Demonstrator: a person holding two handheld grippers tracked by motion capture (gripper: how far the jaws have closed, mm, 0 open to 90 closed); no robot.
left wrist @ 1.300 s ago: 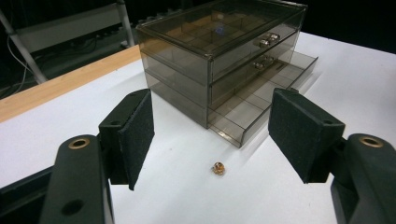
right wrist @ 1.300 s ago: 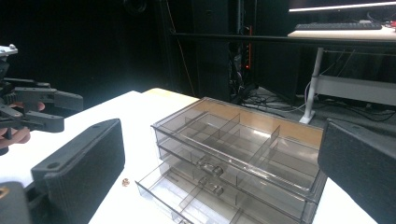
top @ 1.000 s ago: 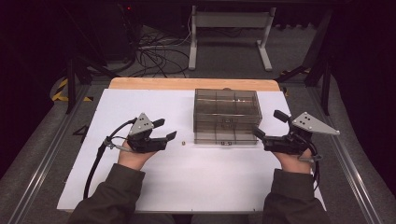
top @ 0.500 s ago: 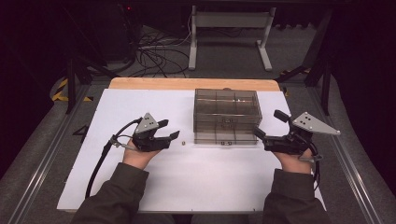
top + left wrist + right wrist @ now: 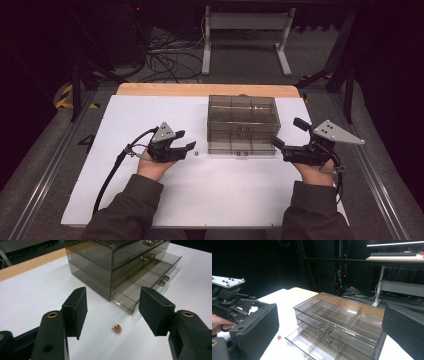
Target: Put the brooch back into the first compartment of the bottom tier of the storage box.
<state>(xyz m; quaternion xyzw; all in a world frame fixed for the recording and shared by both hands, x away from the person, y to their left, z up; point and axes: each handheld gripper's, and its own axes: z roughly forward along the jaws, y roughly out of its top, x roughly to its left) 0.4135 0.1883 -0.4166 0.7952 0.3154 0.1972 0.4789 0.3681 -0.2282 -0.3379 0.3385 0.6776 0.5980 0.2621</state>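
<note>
A smoky clear drawer box (image 5: 242, 120) stands in the middle of the white table top, its bottom drawer (image 5: 147, 277) pulled partly out and empty. A tiny gold bead (image 5: 197, 153) lies on the table just left of the box's front corner. My left gripper (image 5: 186, 140) is open, with the bead (image 5: 116, 328) on the table just ahead of its jaws and between them. My right gripper (image 5: 287, 133) is open at the box's front right corner, holding nothing. The right gripper view looks across the box (image 5: 342, 320) to the bead (image 5: 279, 337) and the left gripper (image 5: 249, 302).
The white sheet (image 5: 125, 120) covers a wooden table (image 5: 165, 89). Metal rails (image 5: 45, 170) run along both sides. Cables (image 5: 165, 60) and a desk frame (image 5: 245, 30) lie on the floor beyond the far edge. A black cable (image 5: 112, 172) trails from the left gripper.
My left gripper has edged right, toward the bead and the box. The right gripper and the box have stayed put.
</note>
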